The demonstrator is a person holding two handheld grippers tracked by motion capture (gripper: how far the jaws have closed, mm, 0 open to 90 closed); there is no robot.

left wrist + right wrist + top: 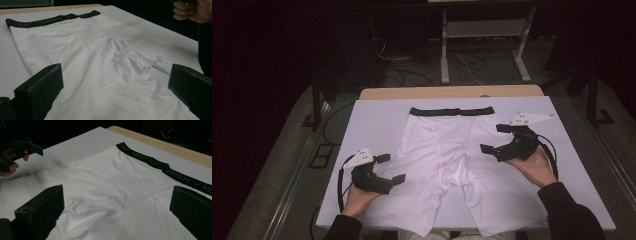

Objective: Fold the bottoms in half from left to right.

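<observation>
- The left hand-held gripper (390, 168) hovers just above the worktop (372, 120) at the outer edge of the left leg of the white shorts (447, 165); its jaws stand wide apart and grasp nothing.
- Seen from the left gripper view, those jaws frame the left leg panel, with cloth lying flat between them and no pinch made.
- The white shorts lie spread in the middle of the worktop, black waistband (451, 111) at the far side, both leg hems towards the person and reaching the near edge.
- A bunch of wrinkles (130, 56) sits at the crotch; elsewhere the fabric looks mostly smooth.
- The right hand-held gripper (496, 138) hovers over the right side of the shorts, nearer the waistband, jaws likewise spread and empty.
- The step in hand looks like taking hold of the garment for a fold or for smoothing. To do it well, I judge that each gripper should come down low and flat so the lower jaw slides under the edge of the cloth.
- Pinching right at the side seam, rather than in the middle of a panel, would likely keep both layers together.
- The thin, slippery-looking fabric may slide out of a shallow bite, so a deeper one seems safer.
- Moving both sides evenly should avoid dragging the crotch wrinkles further.
</observation>
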